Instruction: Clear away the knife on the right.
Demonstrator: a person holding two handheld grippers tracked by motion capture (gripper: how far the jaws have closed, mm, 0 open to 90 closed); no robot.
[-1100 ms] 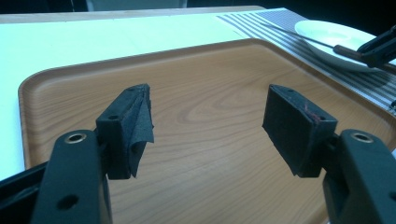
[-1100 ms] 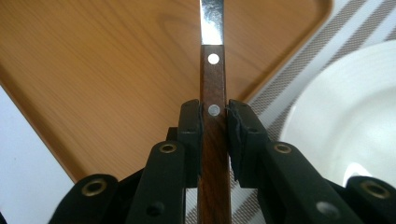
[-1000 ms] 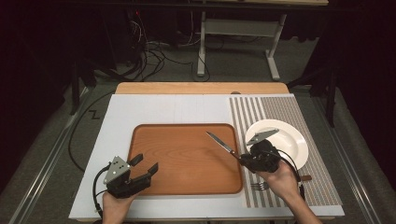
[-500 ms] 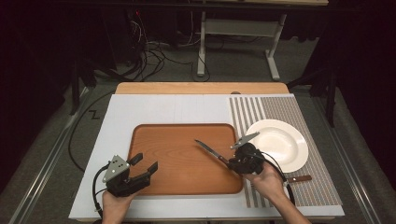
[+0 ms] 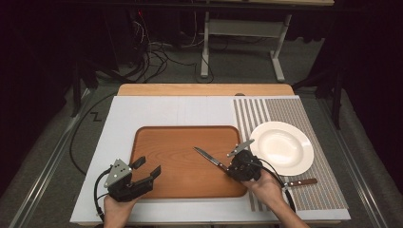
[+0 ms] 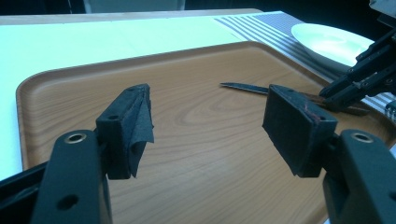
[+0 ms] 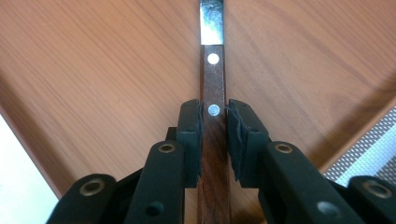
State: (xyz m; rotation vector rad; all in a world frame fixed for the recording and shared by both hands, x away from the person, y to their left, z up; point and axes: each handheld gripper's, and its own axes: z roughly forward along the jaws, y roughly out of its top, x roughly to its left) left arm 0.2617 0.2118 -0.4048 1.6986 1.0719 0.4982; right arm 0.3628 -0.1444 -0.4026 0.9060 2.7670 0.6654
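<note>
- Right gripper (image 5: 241, 164) over the right part of the tray (image 5: 161, 142), jaws clamped on the wooden handle of a knife (image 5: 210, 159).
- In the right gripper view, knife (image 7: 212, 70) in line with the jaws: handle running straight up between them, pads pressing both flanks at the second rivet, blade carrying on ahead past the top edge.
- From the high view, long axis slanted across the tray, tip pointing up and left toward the tray's middle, handle end buried in the right gripper.
- Whether the blade touches the wood or hangs just above it: cannot tell; low and close to flat either way.
- Left gripper (image 5: 145, 175) at the tray's near left corner, jaws spread wide, nothing between them (image 6: 212, 116).
- From the left gripper view, knife (image 6: 245, 87) lying ahead and to the right, well apart, tip toward the camera's left.
- Right hand (image 5: 266, 187) plainly the nearer one, already gripping; left hand (image 5: 116, 209) idle.
- Plate (image 5: 281, 147) on the striped mat (image 5: 266, 111) just right of the tray, bare; second wooden-handled utensil (image 5: 299, 182) on the mat near the plate's front edge.
- Likely step, as a guess: setting the knife down flat on the tray, so the key relation is blade axis against tray floor.
- All on a white sheet (image 5: 157, 111) over the worktop.
</note>
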